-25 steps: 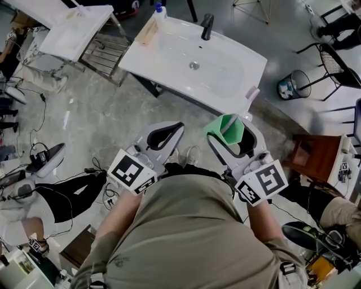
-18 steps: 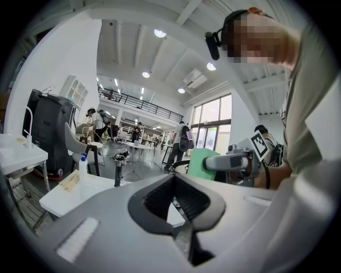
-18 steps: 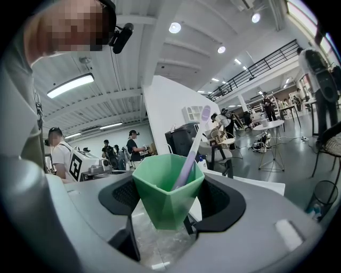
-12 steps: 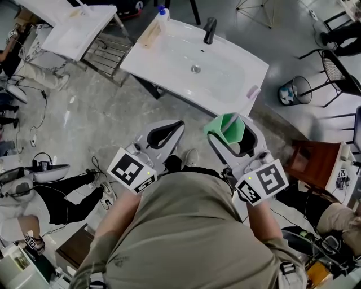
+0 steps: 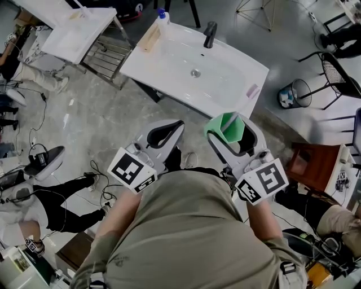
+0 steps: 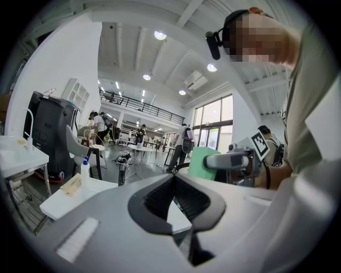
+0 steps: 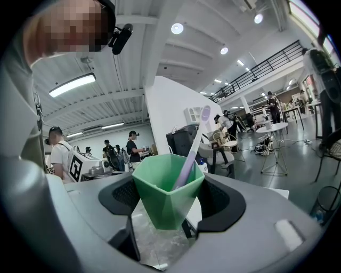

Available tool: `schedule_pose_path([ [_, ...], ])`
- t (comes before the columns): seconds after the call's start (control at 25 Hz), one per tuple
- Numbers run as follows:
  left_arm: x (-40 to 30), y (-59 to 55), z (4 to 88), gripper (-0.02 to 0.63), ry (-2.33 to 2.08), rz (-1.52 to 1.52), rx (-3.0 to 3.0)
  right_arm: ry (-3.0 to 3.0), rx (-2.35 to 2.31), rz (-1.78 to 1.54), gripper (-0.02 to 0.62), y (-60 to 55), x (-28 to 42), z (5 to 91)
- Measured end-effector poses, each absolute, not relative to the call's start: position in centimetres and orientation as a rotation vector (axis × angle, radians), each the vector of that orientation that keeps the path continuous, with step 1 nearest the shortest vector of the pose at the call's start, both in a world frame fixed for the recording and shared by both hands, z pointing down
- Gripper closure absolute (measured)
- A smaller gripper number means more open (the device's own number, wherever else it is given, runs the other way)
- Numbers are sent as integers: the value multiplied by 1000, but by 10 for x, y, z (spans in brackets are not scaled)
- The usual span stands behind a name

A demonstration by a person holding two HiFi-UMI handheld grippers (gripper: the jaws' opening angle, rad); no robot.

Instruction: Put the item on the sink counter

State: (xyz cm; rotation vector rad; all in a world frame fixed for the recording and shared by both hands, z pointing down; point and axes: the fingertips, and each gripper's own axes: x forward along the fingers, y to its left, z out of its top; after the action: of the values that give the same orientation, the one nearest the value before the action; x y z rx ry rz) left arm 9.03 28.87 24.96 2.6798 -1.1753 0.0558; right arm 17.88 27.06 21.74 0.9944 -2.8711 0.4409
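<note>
A person in a khaki shirt [image 5: 186, 226], seen from above, stands short of a white sink counter [image 5: 163, 65] with a hand-held gripper in each hand. The right gripper [image 5: 228, 132], at centre right of the head view, has its jaws closed partway onto the walls of a green faceted cup [image 5: 224, 127]. It carries the cup upright over the concrete floor, just short of the counter's near edge. The right gripper view shows the cup [image 7: 168, 192] seated between the black pads of that gripper [image 7: 169, 201], which press on its sides below the rim. A pale lilac toothbrush [image 7: 187, 154] leans loose inside it, head up. The left gripper [image 5: 163, 134], at centre left, holds nothing. In its own view the jaws of the left gripper [image 6: 173, 181] meet at the tips around an empty loop.

The cup looks like thin moulded plastic, so it is probably light and stiff. Its smooth slanted facets could slide in the pads, and the unfixed toothbrush would probably shift or tip out if the cup tilted. A hold across two opposite walls at mid-height, with the cup kept level, appears the safest.

Beyond the cup, the basin lies in the upper middle of the frame, with a black faucet [image 5: 210, 31] at its far rim. A blue-capped bottle [image 5: 162, 17] stands at the far left corner. A wire wastebasket [image 5: 293, 93] stands on the floor to the right.
</note>
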Motion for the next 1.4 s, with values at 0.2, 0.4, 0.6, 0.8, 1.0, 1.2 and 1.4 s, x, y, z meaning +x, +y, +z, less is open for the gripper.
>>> schedule_pose_path([
  [0.2,82,272,254,600,-1165,50,2670,-2859,1005,449,270,255,171,219],
  [0.4,66,255,256,600,-1151,40,2665,-2849,1014,446,270,237,155,220],
  [0.6,47,233,260,600,-1131,40,2662,-2834,1027,457,270,216,135,224],
  [0.8,30,210,266,600,-1101,47,2657,-2816,1049,472,270,193,117,230],
  [1.0,9,181,275,600,-1078,54,2652,-2793,1067,496,270,164,96,240],
  [1.2,-12,155,278,600,-1067,54,2650,-2779,1074,493,270,137,75,242],
  [1.4,-32,129,282,600,-1053,53,2641,-2758,1083,495,270,110,57,246],
])
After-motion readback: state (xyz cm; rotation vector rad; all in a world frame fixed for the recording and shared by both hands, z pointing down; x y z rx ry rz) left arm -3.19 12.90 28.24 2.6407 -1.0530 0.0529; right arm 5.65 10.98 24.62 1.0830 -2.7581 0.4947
